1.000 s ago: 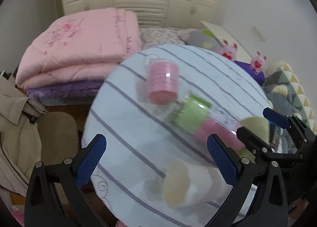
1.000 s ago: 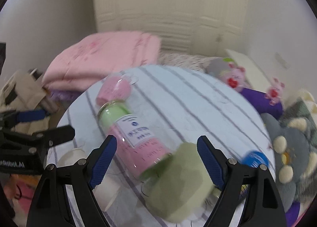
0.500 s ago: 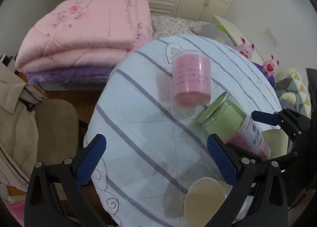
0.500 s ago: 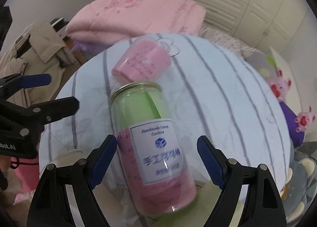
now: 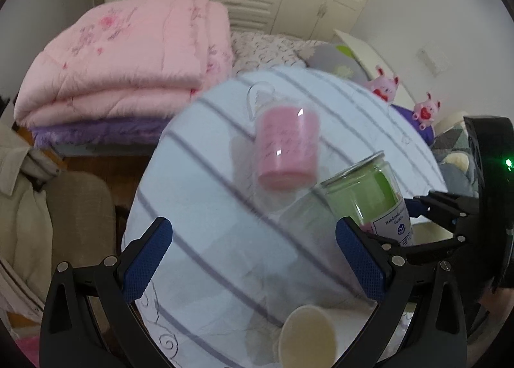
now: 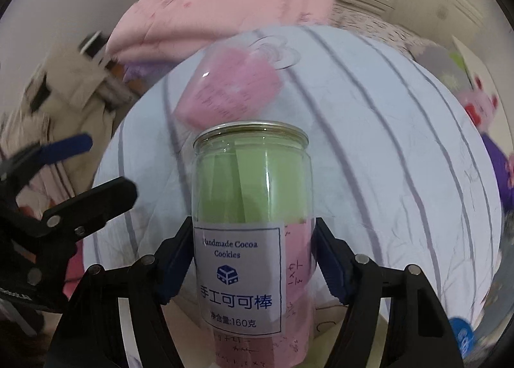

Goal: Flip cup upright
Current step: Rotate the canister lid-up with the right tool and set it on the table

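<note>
**Clear plastic, a light load: the cookie jar is clamped at its label**

Striped cloth covers the round bench [image 5: 225,239], which fills the middle of both views. Largest on it is the clear plastic jar [image 6: 250,226], centre of the right wrist view, its label reading "Handmade Cocoa Cookies" and green and pink paper rolled inside. The right gripper [image 6: 252,258] is clamped on it at label height, a pad pressed to each side, the metal-rimmed end pointing away from the camera. Whether its far end rests on the cloth I cannot tell. In the left wrist view the same jar sits at centre right.

It will likely handle as light and fairly stiff but smooth, so a mid-body hold on the paper label looks the surest place; thin walls may dent under a hard squeeze, and a long jar swung from its middle may twist between the pads.

Beyond it a transparent handled cup [image 5: 286,149] lined in pink lies tipped over, upper centre, apart from the jar. A small cream cup [image 5: 306,336] sits at the lower edge.

The left gripper [image 5: 253,262] hangs with its jaws wide apart, holding nothing
</note>
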Available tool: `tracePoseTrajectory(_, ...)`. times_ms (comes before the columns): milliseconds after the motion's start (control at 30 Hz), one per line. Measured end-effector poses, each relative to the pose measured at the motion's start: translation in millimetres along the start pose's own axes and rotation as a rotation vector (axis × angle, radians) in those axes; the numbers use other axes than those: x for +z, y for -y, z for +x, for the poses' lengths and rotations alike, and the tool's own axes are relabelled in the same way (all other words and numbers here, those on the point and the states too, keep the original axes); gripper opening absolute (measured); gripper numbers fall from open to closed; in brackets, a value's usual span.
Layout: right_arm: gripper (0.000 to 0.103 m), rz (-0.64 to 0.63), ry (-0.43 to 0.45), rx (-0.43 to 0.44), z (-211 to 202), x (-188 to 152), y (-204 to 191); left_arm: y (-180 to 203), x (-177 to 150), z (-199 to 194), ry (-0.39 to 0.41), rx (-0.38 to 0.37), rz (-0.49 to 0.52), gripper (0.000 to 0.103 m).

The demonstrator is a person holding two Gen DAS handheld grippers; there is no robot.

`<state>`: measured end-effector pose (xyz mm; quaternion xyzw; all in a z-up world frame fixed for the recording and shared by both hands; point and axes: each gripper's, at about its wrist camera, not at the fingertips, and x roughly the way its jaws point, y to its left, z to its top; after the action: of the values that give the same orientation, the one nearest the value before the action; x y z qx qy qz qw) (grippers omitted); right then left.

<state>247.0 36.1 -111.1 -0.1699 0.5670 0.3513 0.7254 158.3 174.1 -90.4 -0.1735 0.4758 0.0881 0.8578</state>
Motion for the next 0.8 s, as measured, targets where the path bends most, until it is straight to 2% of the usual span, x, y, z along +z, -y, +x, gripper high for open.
tracePoseTrajectory(233,0.071,0.304,0.155,-0.015,-29.1,6.2,58.7,29.5,24.9,0.9,0.045,0.009,0.081,0.103)
tracePoseTrajectory(333,0.071,0.409,0.182,-0.023,-25.5,16.1,81.8,43.6,35.8,6.6,0.051,0.021,0.123,0.103)
tracePoseTrajectory(533,0.071,0.585,0.168,0.01,-7.5,22.8,121.0,69.0,51.5,21.3,0.053,0.029,0.199,0.103)
tracePoseTrajectory(667,0.071,0.663,0.162,-0.012,-2.5,16.9,139.9,83.8,54.9,30.0,0.045,0.044,0.237,0.103)
tracePoseTrajectory(733,0.071,0.7,0.146,0.03,0.9,14.8,144.1,86.9,55.9,33.8,0.035,0.049,0.244,0.103)
tracePoseTrajectory(767,0.073,0.716,0.151,0.045,0.1,13.5,146.3,89.0,55.7,34.9,0.031,0.053,0.245,0.103)
tracePoseTrajectory(800,0.081,0.725,0.162,0.057,-2.8,11.1,148.0,90.3,56.1,35.4,0.029,0.058,0.247,0.103)
